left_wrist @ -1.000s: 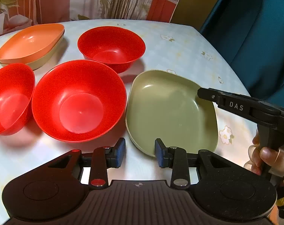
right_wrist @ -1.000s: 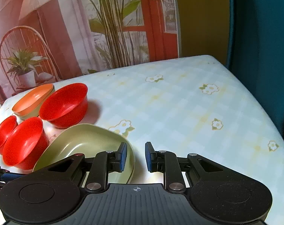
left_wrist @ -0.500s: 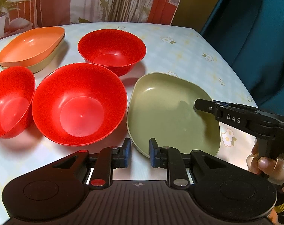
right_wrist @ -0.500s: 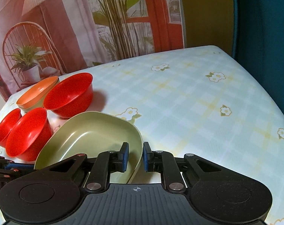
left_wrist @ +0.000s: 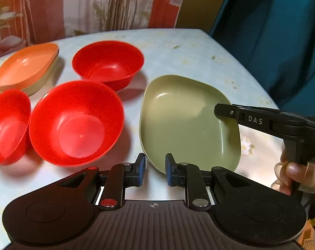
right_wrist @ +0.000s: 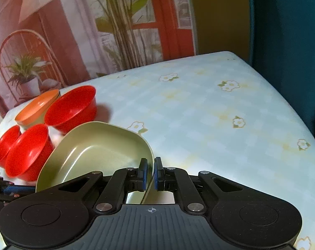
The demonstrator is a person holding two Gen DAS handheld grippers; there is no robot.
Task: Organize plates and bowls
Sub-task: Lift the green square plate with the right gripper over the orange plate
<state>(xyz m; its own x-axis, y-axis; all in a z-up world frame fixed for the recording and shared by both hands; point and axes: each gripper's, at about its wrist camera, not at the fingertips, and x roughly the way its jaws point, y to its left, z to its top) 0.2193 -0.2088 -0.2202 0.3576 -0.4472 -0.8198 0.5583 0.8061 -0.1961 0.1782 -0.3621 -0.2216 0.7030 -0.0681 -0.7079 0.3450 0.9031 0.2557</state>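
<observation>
An olive green plate [left_wrist: 186, 120] lies at the table's near right. My right gripper [right_wrist: 149, 175] is shut on its right rim [right_wrist: 151, 162] and tilts it up on that side; its finger [left_wrist: 226, 111] reaches over the plate in the left wrist view. My left gripper [left_wrist: 155, 171] is open and empty, its fingers either side of the plate's near corner. Three red bowls stand to the left: a large one [left_wrist: 76, 120], one behind it [left_wrist: 107, 62], one at the far left [left_wrist: 7, 125]. An orange plate [left_wrist: 24, 66] sits on another olive plate at the back left.
The flowered tablecloth [right_wrist: 220, 114] covers the table, with bare cloth to the right of the dishes. A dark teal curtain [right_wrist: 292, 41] hangs past the table's right edge. A printed backdrop stands behind the table.
My right gripper has closed on the green plate's rim and lifted that edge. My left gripper narrowed, then opened again, staying at the plate's near corner.
</observation>
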